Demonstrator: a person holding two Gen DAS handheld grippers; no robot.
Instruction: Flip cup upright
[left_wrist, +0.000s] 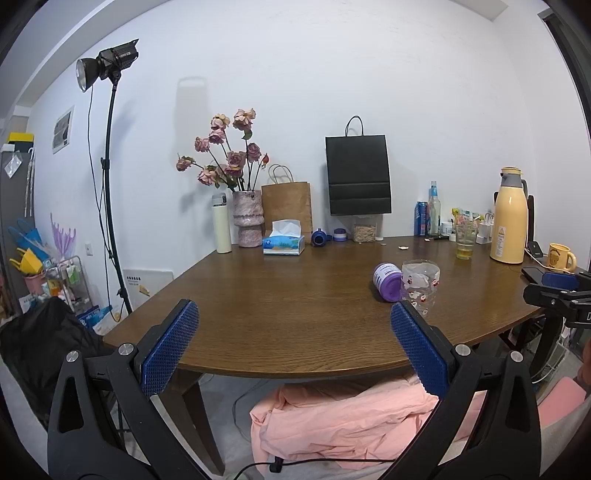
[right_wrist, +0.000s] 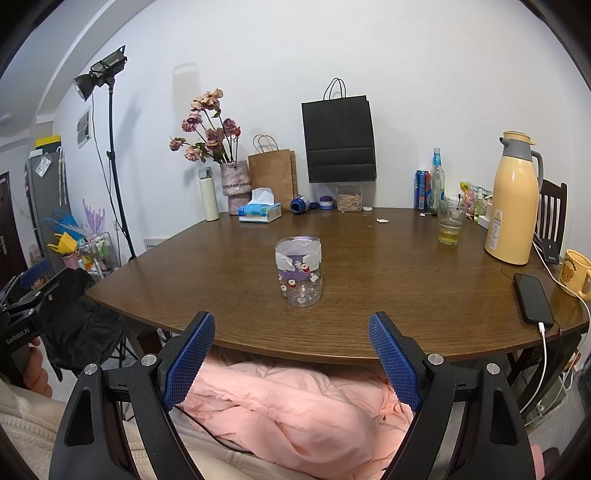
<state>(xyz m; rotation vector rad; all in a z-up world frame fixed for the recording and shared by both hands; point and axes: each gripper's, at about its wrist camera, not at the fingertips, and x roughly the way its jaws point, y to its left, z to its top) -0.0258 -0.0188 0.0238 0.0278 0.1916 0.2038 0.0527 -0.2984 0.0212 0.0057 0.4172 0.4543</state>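
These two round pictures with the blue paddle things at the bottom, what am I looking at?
Each picture comes from a camera mounted on a hand-held gripper; a person carries one in each hand. The blue paddles are its fingers. The left gripper and right gripper are both open and hold nothing. Ahead is a brown table. On it stands a clear cup with small printed figures, and beside it a purple cup lies on its side. At the far edge are a tissue box, a yellow jug and a phone.
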